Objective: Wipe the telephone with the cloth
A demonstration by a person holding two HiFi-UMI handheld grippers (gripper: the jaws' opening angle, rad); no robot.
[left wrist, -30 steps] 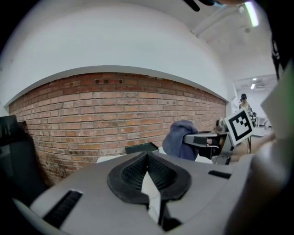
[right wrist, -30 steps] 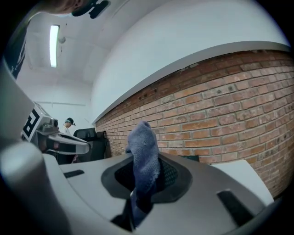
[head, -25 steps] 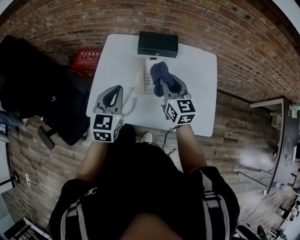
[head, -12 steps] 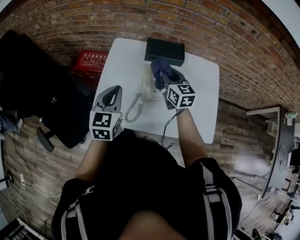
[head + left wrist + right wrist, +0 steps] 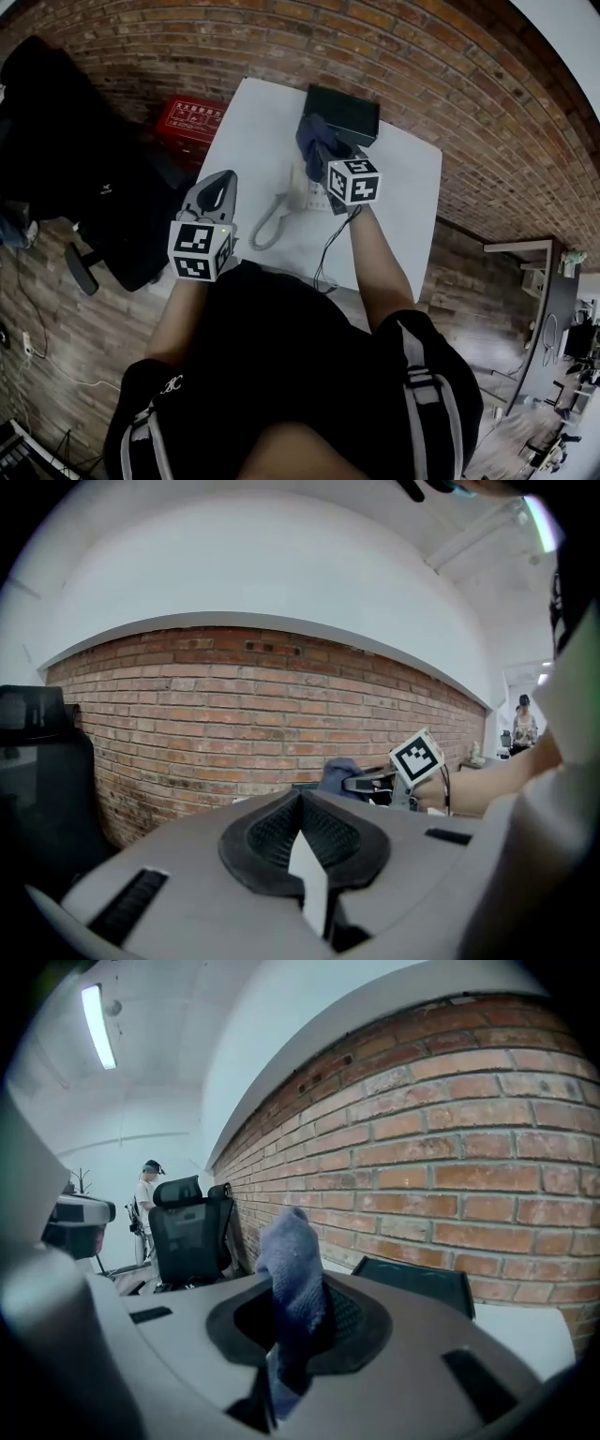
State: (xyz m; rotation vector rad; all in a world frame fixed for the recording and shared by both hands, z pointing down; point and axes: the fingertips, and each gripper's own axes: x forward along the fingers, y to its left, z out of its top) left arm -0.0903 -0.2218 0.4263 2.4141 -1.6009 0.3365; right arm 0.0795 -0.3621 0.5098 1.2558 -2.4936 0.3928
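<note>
The white telephone (image 5: pixel 298 190) lies on the white table (image 5: pixel 403 202), its curly cord (image 5: pixel 264 225) looping toward the near left. My right gripper (image 5: pixel 319 152) is over the phone's far end, shut on the blue cloth (image 5: pixel 310 134). In the right gripper view the cloth (image 5: pixel 291 1265) sticks up from between the jaws, and the phone is out of sight there. My left gripper (image 5: pixel 226 180) hovers at the table's left edge, apart from the phone, jaws together with nothing in them. From the left gripper view the cloth (image 5: pixel 338 772) and the right gripper's marker cube (image 5: pixel 415 756) show ahead.
A black box (image 5: pixel 343 112) sits at the table's far edge just beyond the cloth. A red case (image 5: pixel 192 119) and a black office chair (image 5: pixel 89 183) stand left of the table. A thin cable (image 5: pixel 328 251) runs off the near edge. A brick wall (image 5: pixel 487 1147) is close ahead.
My right gripper has carried the cloth along the phone toward the black box. The left gripper has stayed at the table's left edge. The head view has shifted.
</note>
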